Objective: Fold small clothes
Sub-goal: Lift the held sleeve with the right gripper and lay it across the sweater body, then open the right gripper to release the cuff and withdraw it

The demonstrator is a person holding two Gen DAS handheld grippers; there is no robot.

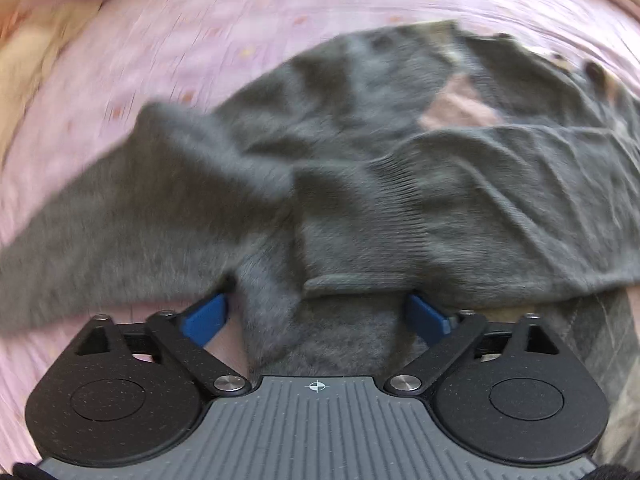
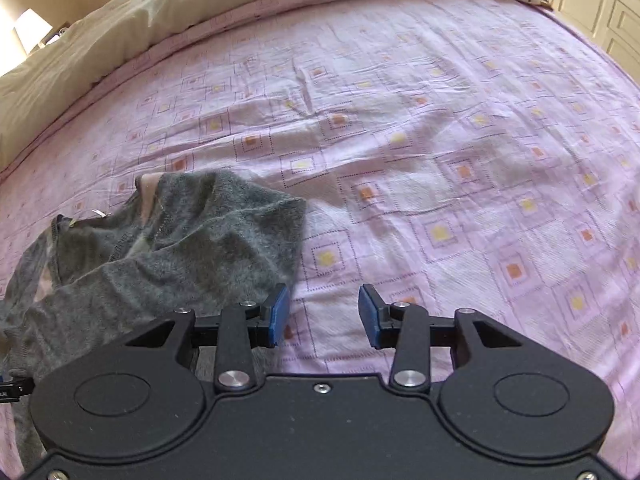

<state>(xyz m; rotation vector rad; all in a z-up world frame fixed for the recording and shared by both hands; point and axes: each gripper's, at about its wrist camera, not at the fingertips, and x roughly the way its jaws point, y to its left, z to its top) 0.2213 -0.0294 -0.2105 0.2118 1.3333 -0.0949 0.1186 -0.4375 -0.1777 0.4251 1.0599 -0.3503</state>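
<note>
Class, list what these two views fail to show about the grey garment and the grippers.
1. Left wrist view: motion blur smears the grey garment; its type is unclear.
2. Left wrist view: the garment covers the left gripper fingertips.
3. Right wrist view: the left edge and the right gripper body cut off the garment.

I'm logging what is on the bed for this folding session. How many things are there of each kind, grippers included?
Grey knitted garment: 1
Pink patterned bedsheet: 1
Beige duvet: 1
Grippers: 2, left gripper and right gripper
Total: 5
</note>
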